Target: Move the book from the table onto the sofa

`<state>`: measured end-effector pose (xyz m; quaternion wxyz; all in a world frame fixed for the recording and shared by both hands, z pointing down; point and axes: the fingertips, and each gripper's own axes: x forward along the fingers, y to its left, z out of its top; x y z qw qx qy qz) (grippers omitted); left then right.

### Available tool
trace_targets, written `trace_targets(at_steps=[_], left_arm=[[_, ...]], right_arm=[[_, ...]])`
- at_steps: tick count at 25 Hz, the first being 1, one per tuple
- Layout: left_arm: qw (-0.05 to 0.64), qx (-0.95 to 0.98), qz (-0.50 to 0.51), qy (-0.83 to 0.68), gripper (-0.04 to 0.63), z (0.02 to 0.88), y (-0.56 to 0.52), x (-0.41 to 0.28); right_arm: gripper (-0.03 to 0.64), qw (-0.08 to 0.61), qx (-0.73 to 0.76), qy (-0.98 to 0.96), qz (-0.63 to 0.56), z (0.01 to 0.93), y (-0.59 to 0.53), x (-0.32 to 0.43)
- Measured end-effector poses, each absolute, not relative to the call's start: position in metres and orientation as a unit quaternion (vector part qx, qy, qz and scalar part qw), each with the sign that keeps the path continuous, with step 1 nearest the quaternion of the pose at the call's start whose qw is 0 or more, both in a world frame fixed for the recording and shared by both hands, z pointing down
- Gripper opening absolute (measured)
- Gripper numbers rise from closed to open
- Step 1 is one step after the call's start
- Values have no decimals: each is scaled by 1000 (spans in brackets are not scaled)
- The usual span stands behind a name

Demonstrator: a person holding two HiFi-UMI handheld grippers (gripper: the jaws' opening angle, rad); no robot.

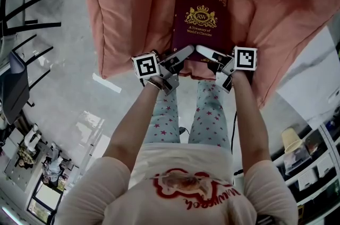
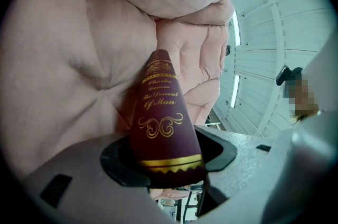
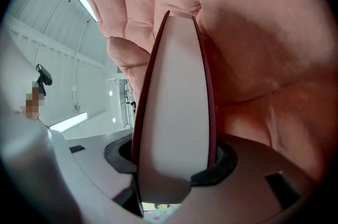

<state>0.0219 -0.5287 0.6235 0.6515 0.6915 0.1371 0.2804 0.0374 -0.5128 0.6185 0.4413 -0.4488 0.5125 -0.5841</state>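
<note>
Head view, looking steeply down: a maroon book [image 1: 201,22] with a gilt crest on its cover lies face up over the seat of a pink sofa [image 1: 119,17], between the padded arms and in front of the back cushion; whether it rests fully on the seat cannot be told. Both grippers hold it at its near edge. The left gripper [image 1: 183,54] has its jaws closed on the spine corner; in the left gripper view the gilt-lettered spine [image 2: 163,122] stands between the dark pads, with pink upholstery [image 2: 79,59] behind. The right gripper [image 1: 204,52] has its jaws closed on the opposite corner; in the right gripper view the white page block [image 3: 177,101], framed by the maroon covers, fills the gap. Marker cubes [image 1: 145,66] flank the pair. Below, star-patterned trousers [image 1: 166,118] over a grey floor [image 1: 69,96]
</note>
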Motion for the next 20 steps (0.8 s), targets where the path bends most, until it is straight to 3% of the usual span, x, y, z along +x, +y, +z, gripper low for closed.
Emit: trace_targets(at_steps=[20], left_arm=[[623, 713, 291, 136, 238, 656, -529, 17]], right_arm=[[272, 397, -481, 500, -601, 660, -506, 33]])
